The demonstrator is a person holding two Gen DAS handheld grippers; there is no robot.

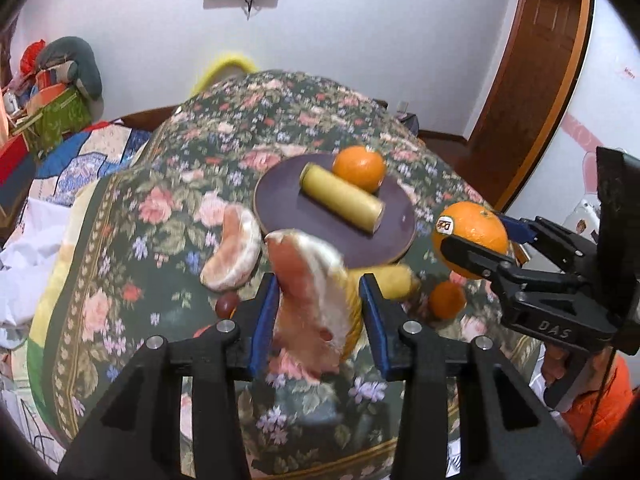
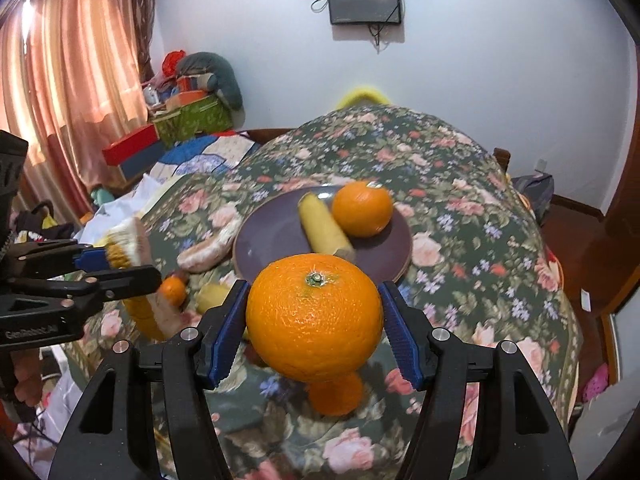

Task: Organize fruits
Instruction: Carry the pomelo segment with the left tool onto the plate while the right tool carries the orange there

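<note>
My left gripper (image 1: 318, 298) is shut on a pomelo wedge (image 1: 310, 292) with pink flesh and yellow rind, held above the floral tablecloth near the plate's near-left rim. My right gripper (image 2: 314, 316) is shut on a large orange (image 2: 314, 316), held just short of the plate's near edge; it shows at the right in the left wrist view (image 1: 470, 240). The dark purple plate (image 1: 288, 204) (image 2: 264, 236) holds an orange (image 1: 359, 168) (image 2: 362, 208) and a yellow cylindrical piece (image 1: 342, 198) (image 2: 324, 226).
A second pomelo wedge (image 1: 234, 254) (image 2: 210, 250) lies left of the plate. A small orange (image 1: 447, 299), a yellow piece (image 1: 394, 282) and a grape (image 1: 227, 305) lie on the cloth (image 1: 168, 184). Another small orange (image 2: 335, 396) lies below my right gripper. Clutter lies beyond the table's left edge.
</note>
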